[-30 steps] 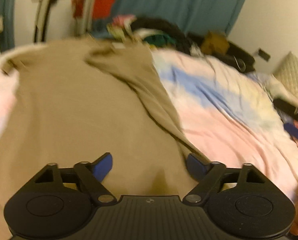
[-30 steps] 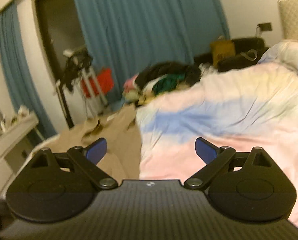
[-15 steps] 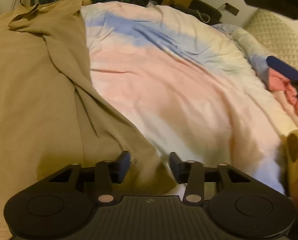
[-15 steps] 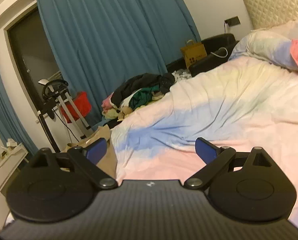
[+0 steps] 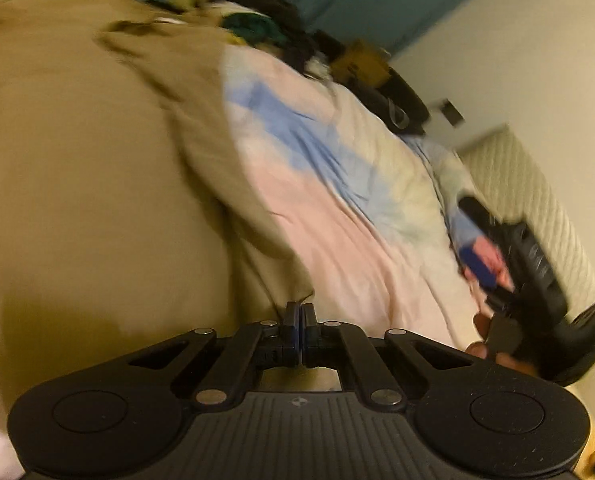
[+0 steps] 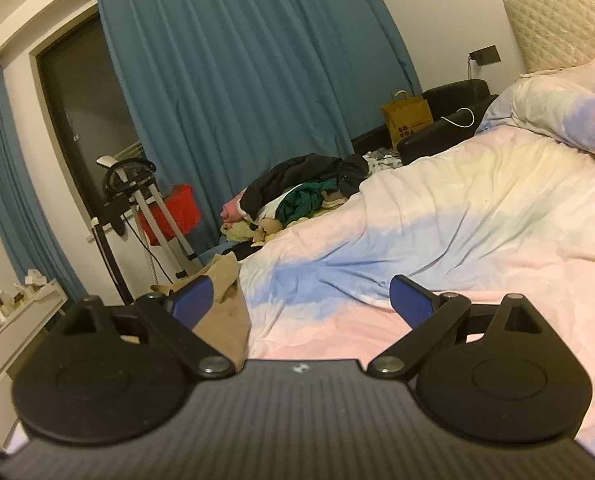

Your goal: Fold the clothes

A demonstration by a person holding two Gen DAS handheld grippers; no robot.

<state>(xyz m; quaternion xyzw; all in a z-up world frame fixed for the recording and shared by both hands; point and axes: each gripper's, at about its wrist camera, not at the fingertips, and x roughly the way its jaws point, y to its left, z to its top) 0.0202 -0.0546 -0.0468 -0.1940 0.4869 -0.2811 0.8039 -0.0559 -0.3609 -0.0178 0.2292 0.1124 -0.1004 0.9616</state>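
A large tan garment (image 5: 77, 160) lies spread over the left part of the pastel bedcover (image 5: 337, 200), one sleeve folded along its right edge. My left gripper (image 5: 299, 314) is shut on the garment's near right corner at the hem; the view is motion-blurred. In the left wrist view my right gripper (image 5: 497, 264) hovers over the bed to the right, held by a hand. In its own view the right gripper (image 6: 299, 294) is open with nothing between its blue pads, and a strip of the tan garment (image 6: 225, 316) shows behind the left finger.
A pile of clothes (image 6: 297, 196) sits at the bed's far edge, with a paper bag (image 6: 407, 120) and dark sofa behind. An exercise machine (image 6: 137, 200) and blue curtain (image 6: 237, 80) stand at left; pillow (image 6: 557, 116) and headboard (image 6: 557, 12) at right.
My left gripper went from wide open to shut, closing on the garment's near right corner. The right gripper swung to the right, away from the garment, and stays open.
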